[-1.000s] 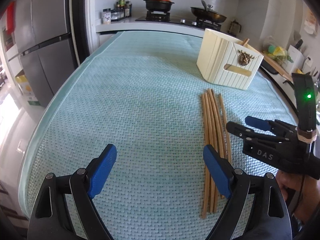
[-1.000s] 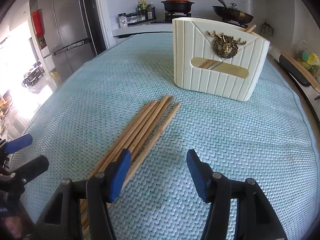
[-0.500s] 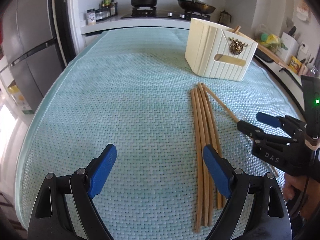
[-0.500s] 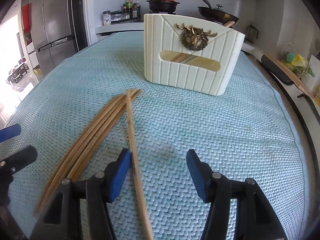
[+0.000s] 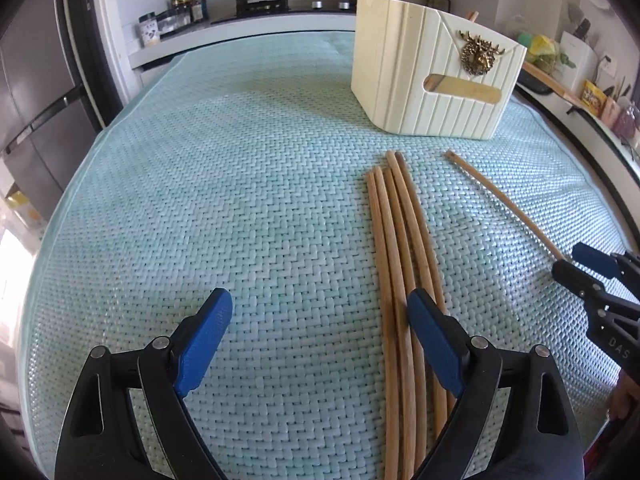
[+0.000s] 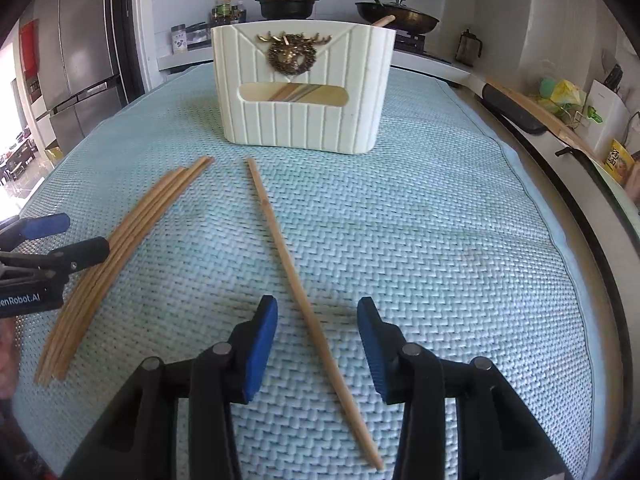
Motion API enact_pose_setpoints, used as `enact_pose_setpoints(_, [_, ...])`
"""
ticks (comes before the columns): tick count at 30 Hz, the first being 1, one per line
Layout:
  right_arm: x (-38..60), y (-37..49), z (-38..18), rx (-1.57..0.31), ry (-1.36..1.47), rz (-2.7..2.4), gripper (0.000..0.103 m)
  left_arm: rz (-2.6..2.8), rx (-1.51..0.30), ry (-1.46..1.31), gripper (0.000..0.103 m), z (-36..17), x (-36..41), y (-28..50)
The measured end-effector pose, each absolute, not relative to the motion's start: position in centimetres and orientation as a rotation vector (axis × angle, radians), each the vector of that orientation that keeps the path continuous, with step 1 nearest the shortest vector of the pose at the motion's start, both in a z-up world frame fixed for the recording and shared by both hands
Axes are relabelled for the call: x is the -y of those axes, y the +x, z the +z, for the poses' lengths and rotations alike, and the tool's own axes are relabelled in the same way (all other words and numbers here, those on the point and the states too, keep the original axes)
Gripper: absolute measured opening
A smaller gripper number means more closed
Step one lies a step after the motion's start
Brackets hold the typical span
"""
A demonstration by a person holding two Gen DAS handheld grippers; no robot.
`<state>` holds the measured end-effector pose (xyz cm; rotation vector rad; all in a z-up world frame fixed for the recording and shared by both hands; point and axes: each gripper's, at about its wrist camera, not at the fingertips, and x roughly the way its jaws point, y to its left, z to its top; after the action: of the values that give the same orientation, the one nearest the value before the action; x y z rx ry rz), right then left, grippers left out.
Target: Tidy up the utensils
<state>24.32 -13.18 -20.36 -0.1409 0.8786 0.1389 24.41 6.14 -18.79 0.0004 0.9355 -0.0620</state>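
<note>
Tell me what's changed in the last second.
One chopstick has been pulled right, away from the bundle, and now lies between the open right gripper's fingers, ungripped. The left gripper stayed open; the holder hasn't moved.

A pale teal woven mat [image 6: 420, 240] covers the bench. Behind it, a black pot with an orange lid [image 6: 287, 2] and a dark frying pan [image 6: 396, 16] sit on the stove; a steel fridge [image 6: 76, 52] stands at the left.
</note>
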Motion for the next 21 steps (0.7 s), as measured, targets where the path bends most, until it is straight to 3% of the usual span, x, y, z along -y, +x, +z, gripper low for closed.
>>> enact_pose_setpoints(21, [17.6, 23.2, -20.2, -0.895, -0.118, 0.035, 0.042, -0.020, -0.954, -0.102, 0.091, -18.7, -10.5, 24.4])
